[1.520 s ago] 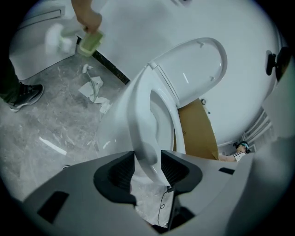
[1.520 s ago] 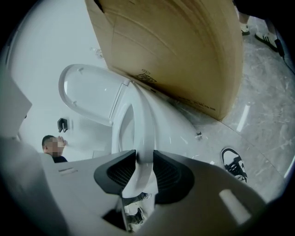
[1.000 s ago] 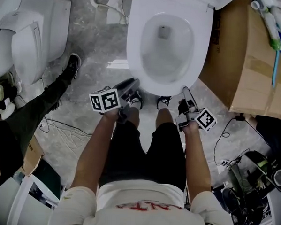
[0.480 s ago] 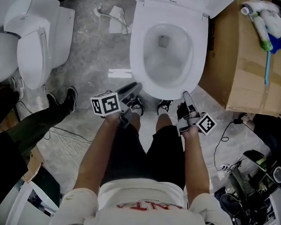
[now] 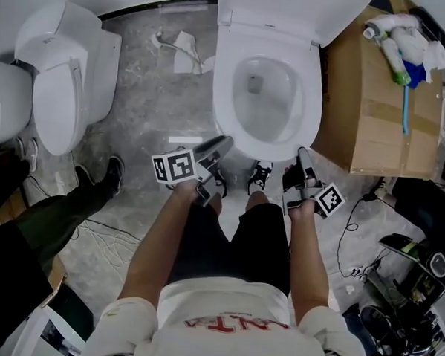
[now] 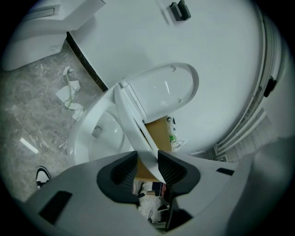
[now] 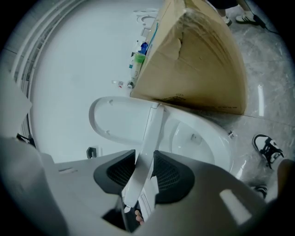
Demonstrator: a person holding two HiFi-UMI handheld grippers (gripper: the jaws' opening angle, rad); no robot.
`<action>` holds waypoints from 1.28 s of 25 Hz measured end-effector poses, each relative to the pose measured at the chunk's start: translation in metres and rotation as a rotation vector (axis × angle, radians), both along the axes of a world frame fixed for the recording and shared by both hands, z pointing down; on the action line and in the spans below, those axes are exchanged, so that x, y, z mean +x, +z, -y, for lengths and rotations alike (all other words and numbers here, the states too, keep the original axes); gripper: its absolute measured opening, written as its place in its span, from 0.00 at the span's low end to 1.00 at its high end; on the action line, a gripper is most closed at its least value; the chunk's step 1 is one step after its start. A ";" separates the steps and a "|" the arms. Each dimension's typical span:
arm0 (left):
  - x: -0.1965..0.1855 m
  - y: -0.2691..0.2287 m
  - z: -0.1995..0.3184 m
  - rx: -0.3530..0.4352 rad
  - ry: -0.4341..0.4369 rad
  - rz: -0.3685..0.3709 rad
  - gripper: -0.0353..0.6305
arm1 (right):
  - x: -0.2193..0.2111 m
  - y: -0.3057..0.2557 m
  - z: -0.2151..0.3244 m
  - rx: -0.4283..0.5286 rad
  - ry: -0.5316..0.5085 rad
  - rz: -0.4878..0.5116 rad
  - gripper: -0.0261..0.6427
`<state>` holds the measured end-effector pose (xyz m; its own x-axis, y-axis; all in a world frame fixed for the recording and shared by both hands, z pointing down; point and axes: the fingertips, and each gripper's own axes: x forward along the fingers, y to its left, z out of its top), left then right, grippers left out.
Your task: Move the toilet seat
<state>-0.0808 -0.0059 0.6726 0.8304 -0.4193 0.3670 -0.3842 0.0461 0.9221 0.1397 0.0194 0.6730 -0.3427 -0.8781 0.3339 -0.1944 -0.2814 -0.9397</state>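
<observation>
The white toilet seat (image 5: 228, 99) is gripped at its front rim by both grippers. My left gripper (image 5: 217, 146) is shut on the rim's front left, and my right gripper (image 5: 302, 155) is shut on its front right. In the left gripper view the seat (image 6: 131, 122) runs edge-on between the pads of the left gripper (image 6: 147, 167), raised off the bowl (image 6: 94, 138). The right gripper view has the seat (image 7: 151, 131) pinched the same way in the right gripper (image 7: 144, 173). Behind it the lid (image 5: 291, 10) stands up.
A large cardboard box (image 5: 375, 107) with cleaning bottles (image 5: 393, 41) on top stands close to the toilet's right. A second toilet (image 5: 64, 76) is at the left. Another person's leg and shoe (image 5: 72, 203) are at the lower left. Cables and gear (image 5: 403, 280) lie at the right.
Both grippers stay clamped on the seat's front rim. The head view has drifted, so the toilet sits lower and further right. The bystander's leg has drawn back to the left.
</observation>
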 end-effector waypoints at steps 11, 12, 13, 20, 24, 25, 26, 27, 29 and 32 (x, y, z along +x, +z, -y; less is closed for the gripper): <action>0.004 -0.049 0.030 -0.004 -0.070 -0.029 0.26 | 0.009 -0.046 0.031 0.015 0.037 0.034 0.23; 0.003 -0.052 0.032 -0.004 -0.080 -0.032 0.26 | 0.008 -0.049 0.033 0.016 0.028 0.039 0.23; 0.003 -0.055 0.034 -0.004 -0.089 -0.034 0.26 | 0.008 -0.052 0.035 0.017 0.018 0.045 0.23; 0.007 -0.079 0.055 0.016 -0.170 -0.048 0.26 | 0.011 -0.076 0.058 0.049 -0.059 0.103 0.23; 0.007 -0.096 0.072 0.046 -0.193 -0.058 0.27 | 0.012 -0.092 0.076 0.064 -0.097 0.095 0.25; 0.006 -0.100 0.076 0.052 -0.202 -0.060 0.27 | 0.011 -0.096 0.081 0.070 -0.100 0.101 0.25; 0.006 -0.104 0.080 0.056 -0.210 -0.061 0.27 | 0.011 -0.100 0.085 0.075 -0.101 0.110 0.25; 0.007 -0.108 0.084 0.059 -0.218 -0.062 0.27 | 0.012 -0.104 0.089 0.079 -0.100 0.117 0.25; 0.008 -0.116 0.092 0.060 -0.227 -0.061 0.27 | 0.014 -0.111 0.098 0.090 -0.101 0.128 0.25; 0.009 -0.128 0.104 0.066 -0.232 -0.041 0.27 | 0.016 -0.121 0.112 0.091 -0.104 0.134 0.25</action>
<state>-0.0719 -0.1103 0.5448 0.7230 -0.6222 0.3003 -0.3323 0.0678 0.9407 0.1552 -0.0927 0.5522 -0.4692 -0.8601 0.2003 -0.0893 -0.1794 -0.9797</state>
